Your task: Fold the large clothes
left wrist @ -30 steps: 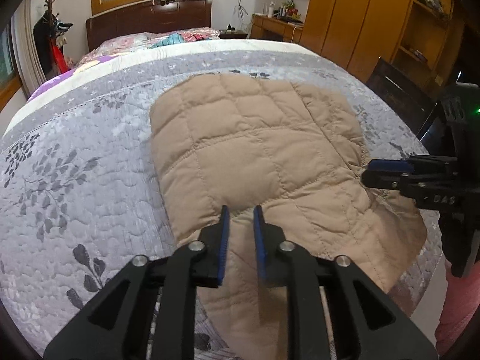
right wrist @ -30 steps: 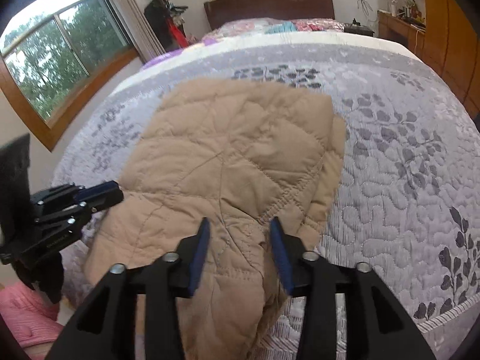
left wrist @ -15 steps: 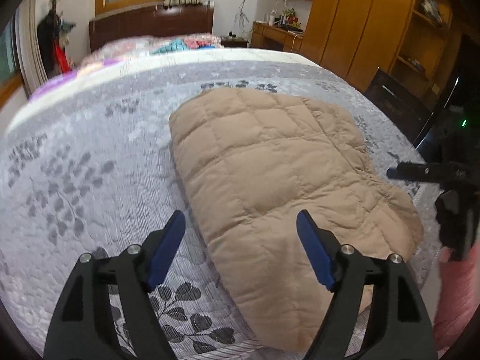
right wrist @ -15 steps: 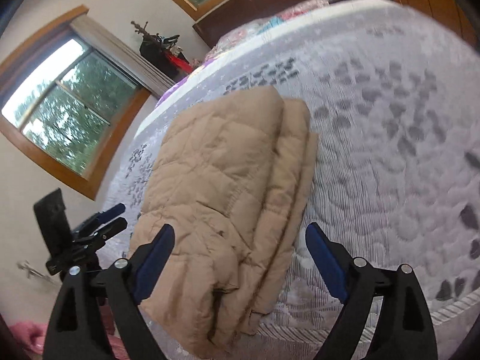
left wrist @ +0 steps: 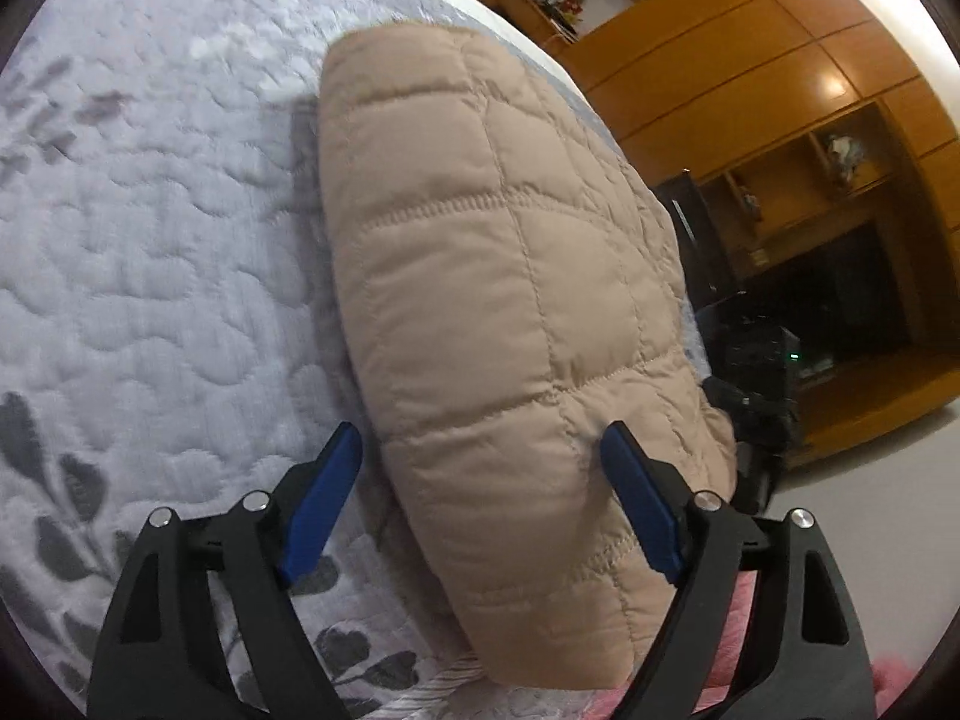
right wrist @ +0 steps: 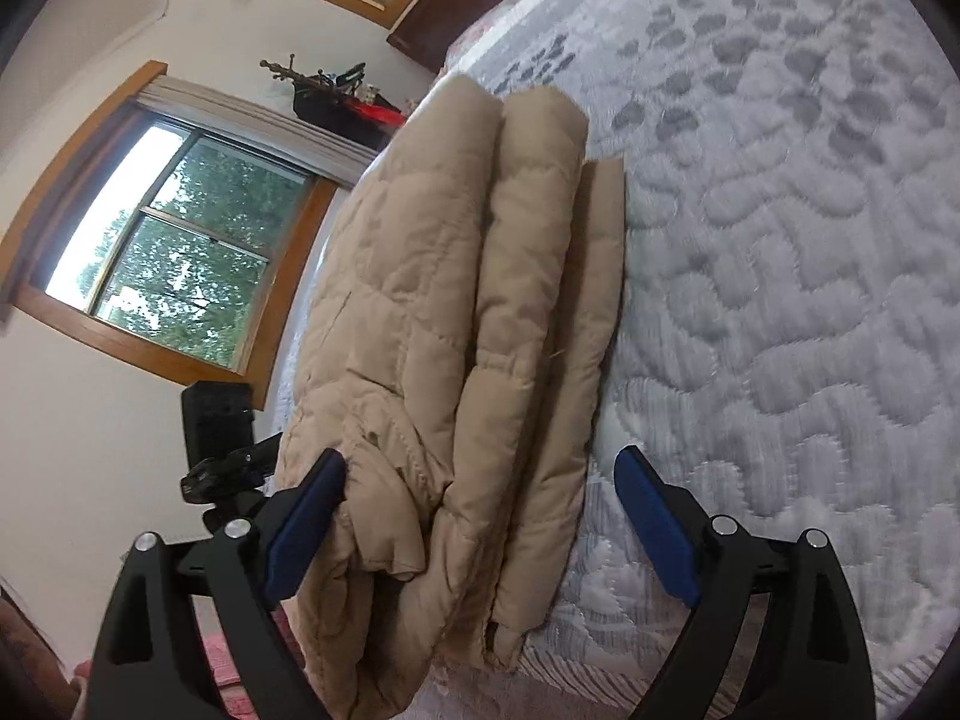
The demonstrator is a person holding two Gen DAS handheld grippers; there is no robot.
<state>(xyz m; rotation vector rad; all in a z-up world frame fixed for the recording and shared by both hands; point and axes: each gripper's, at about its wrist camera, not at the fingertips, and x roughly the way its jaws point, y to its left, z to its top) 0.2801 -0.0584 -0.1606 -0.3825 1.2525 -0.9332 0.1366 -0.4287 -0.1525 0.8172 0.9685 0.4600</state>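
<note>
Jacket (left wrist: 480,276): tan, quilted, folded into a thick bundle; lies on the grey leaf-print bedspread (left wrist: 150,252) at the bed's near edge, between both pairs of fingers.
Left gripper (left wrist: 480,498): blue-padded fingers spread wide, just opened further; straddles the bundle's smooth folded side, right pad touching or just beside fabric, left pad apart.
Right gripper (right wrist: 480,516): fingers wide, just opened; straddles the layered end, left pad at the fabric, right pad clear over bedspread.
Left view only: wooden wardrobe (left wrist: 750,90) beyond the right finger.
Right view only: stacked layers, window (right wrist: 180,252) past the left finger.
Room: bare bedspread beyond the outer fingers.
</note>
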